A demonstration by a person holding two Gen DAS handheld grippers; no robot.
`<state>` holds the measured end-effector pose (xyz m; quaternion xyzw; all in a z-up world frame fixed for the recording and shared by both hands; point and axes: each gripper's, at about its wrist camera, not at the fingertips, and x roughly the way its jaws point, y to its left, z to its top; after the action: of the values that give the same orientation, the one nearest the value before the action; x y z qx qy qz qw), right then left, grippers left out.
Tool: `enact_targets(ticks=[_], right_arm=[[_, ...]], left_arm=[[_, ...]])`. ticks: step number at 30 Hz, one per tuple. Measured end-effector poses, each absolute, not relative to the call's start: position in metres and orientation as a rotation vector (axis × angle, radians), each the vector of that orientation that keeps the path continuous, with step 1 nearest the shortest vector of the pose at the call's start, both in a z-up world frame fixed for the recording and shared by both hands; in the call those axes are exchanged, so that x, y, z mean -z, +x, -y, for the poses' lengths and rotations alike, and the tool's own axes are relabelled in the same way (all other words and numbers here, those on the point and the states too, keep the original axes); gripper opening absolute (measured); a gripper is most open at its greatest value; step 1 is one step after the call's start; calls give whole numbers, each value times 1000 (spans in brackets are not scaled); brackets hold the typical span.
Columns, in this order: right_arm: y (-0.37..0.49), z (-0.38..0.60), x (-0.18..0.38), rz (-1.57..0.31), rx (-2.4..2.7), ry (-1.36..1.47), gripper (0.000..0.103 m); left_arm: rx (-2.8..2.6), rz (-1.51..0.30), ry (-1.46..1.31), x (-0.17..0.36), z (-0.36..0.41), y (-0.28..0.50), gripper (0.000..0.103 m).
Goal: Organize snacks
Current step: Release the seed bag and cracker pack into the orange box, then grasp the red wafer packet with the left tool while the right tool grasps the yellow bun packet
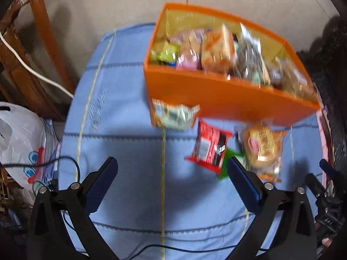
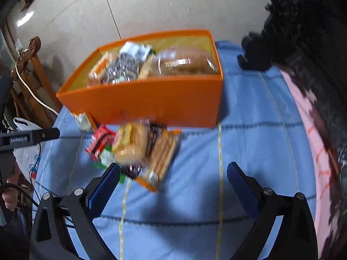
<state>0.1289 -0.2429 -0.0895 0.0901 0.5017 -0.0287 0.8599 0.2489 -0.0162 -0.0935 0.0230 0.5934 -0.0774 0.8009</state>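
Left wrist view shows the left tongs spread wide and empty above the blue quilted cloth, with a red packet and a round bun in clear wrap lying loose just in front of the orange box, which already stands packed with snacks. A white-and-orange packet rests against the box wall. Right tongs are equally wide and hold nothing; a striped biscuit pack lies nearest them. My judgement: pick one loose packet at a time, straddle its narrow side, close gently so the bun is not crushed, and lift clear of the rim.
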Motion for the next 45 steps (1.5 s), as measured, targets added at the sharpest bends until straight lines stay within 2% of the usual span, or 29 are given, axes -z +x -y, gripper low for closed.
enact_targets(ticks=[9, 13, 17, 20, 25, 34, 45], right_arm=[[136, 231, 112, -1120, 54, 250, 99], [162, 205, 108, -1104, -1, 189, 98], [197, 177, 112, -1112, -54, 110, 82], [220, 162, 130, -1168, -45, 49, 78], [232, 163, 155, -1250, -49, 28, 56], [174, 218, 96, -1150, -96, 193, 54], [105, 257, 115, -1230, -55, 277, 55]], left_arm=[[163, -1377, 49, 132, 19, 217, 99], [137, -1396, 51, 140, 8, 214, 99], [82, -1398, 28, 142, -13, 219, 99], [32, -1408, 19, 145, -30, 223, 99], [4, -1427, -18, 150, -50, 225, 99], [86, -1385, 42, 142, -15, 243, 99], [143, -1417, 70, 166, 63, 301, 99]])
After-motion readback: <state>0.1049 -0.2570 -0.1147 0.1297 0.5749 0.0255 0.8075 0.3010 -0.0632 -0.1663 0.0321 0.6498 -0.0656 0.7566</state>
